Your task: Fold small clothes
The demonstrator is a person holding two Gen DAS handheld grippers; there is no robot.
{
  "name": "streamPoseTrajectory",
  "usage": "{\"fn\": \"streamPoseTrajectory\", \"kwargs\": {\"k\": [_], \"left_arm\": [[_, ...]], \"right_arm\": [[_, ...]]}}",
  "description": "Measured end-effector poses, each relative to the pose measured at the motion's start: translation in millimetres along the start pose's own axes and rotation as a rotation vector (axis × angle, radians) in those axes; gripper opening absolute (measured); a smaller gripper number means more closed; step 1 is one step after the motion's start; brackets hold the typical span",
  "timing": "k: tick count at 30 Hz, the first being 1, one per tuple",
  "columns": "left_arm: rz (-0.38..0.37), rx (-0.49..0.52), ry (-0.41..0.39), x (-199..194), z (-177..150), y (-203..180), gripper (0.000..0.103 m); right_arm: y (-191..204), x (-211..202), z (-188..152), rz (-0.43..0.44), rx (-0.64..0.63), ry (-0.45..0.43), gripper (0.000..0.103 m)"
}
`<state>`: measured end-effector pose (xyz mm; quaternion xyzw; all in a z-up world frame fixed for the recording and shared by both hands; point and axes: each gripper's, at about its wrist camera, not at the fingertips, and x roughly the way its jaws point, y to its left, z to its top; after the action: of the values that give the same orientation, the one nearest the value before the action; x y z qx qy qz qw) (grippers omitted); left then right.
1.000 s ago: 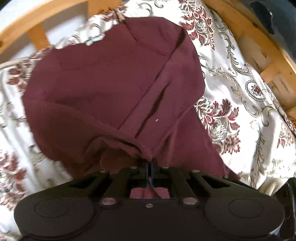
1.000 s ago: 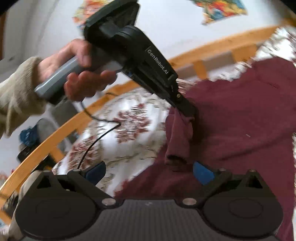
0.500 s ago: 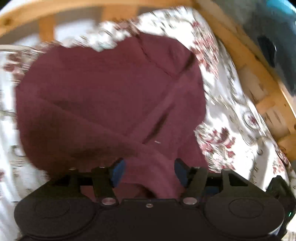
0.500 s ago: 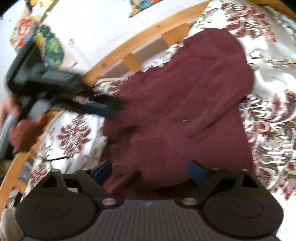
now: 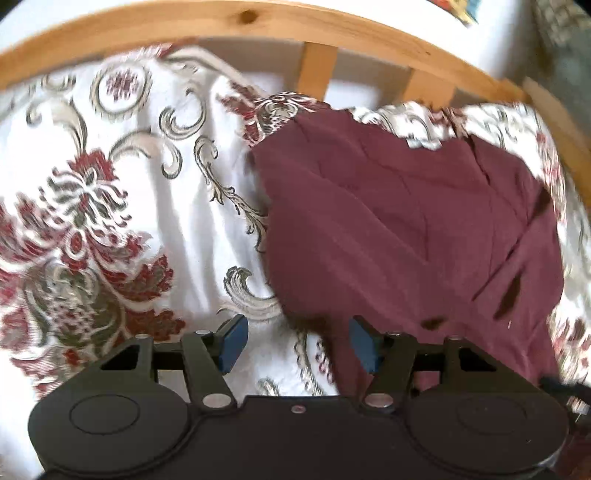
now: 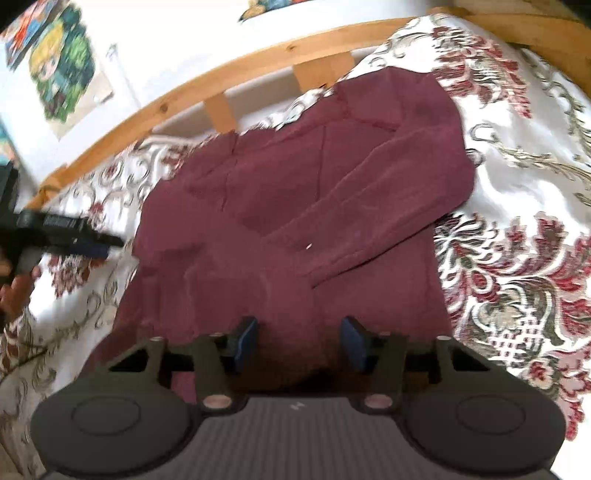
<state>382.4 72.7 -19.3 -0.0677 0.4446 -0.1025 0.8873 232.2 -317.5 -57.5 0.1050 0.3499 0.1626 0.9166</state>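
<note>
A small maroon long-sleeved garment lies on a floral bedspread, with both sleeves folded across its body. It also shows in the left wrist view, to the right. My left gripper is open and empty, over the garment's left edge and the bedspread. It also shows at the far left of the right wrist view. My right gripper is open and empty, just above the garment's near hem.
A curved wooden rail with slats runs behind the bedspread; it also shows in the left wrist view. Colourful posters hang on the white wall. A hand holds the left gripper at the left edge.
My left gripper let go of the sleeve it pinched, opened and moved off to the left of the garment. My right gripper drew back to the near hem, still open.
</note>
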Motion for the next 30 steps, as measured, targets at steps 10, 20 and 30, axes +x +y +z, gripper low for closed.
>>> {"fn": "streamPoseTrajectory", "kwargs": {"k": [10, 20, 30], "left_arm": [[-0.048, -0.137, 0.008, 31, 9, 11, 0.003], [0.064, -0.067, -0.04, 28, 6, 14, 0.005], [0.072, 0.087, -0.041, -8, -21, -13, 0.066]], "right_arm": [[19, -6, -2, -0.056, -0.149, -0.009, 0.007], [26, -10, 3, -0.189, -0.308, -0.029, 0.007], [25, -14, -3, -0.179, -0.306, -0.028, 0.046]]}}
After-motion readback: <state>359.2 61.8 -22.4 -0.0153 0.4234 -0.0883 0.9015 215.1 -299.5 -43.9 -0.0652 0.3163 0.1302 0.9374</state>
